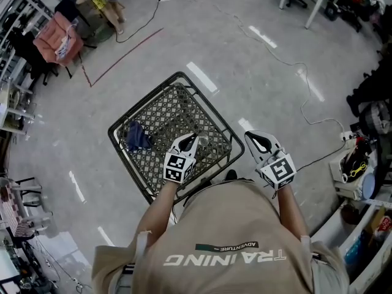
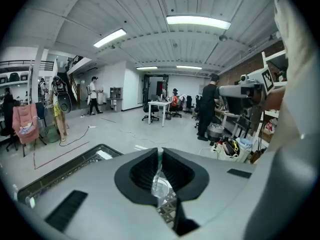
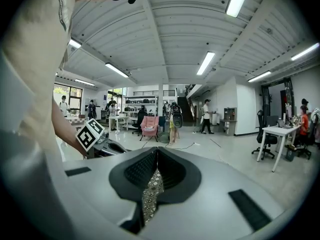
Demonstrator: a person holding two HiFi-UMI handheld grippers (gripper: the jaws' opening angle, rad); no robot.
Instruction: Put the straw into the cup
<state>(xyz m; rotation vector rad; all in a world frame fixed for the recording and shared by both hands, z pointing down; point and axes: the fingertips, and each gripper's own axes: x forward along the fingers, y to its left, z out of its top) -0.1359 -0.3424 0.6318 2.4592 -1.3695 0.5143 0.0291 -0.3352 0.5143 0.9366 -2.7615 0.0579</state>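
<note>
- Left hand-held gripper (image 1: 191, 141): lower centre of the head view, in my left hand, with its marker cube nearest me. It hangs over the near right part of the basket. In its own view (image 2: 159, 151) the jaws stand almost together, clamped on a thin item.
- Straw (image 2: 159, 160): a slim, pale, upright strip pinched between the left jaws at frame centre. Just below it in the gap is a clear, glossy, rounded bit of plastic; I cannot tell whether that is a wrapper or a cup.
- Right hand-held gripper (image 1: 254, 138): lower right of centre in the head view, over the floor just right of the basket and apart from it. In its own view (image 3: 157, 150) the jaw tips meet and I see nothing gripped. A pale diamond-mesh pattern shows through the gap beneath them.
- Basket (image 1: 144, 101): black wire mesh with a rectangular rim, standing on the floor at the centre of the head view, turned corner-on to me.
- Blue cloth (image 1: 138, 136): crumpled, inside the basket at its left corner.
- Floor (image 1: 245, 60): grey and glossy, with pale reflections of the ceiling lights.
- Cable (image 1: 288, 60): thin and white, trailing across the floor in the upper right of the head view.
- Pink chair (image 1: 58, 35): upper left of the head view, well apart from the basket.
- White desk (image 3: 280, 134): right edge of the right gripper view, with black office chairs beside it.
</note>
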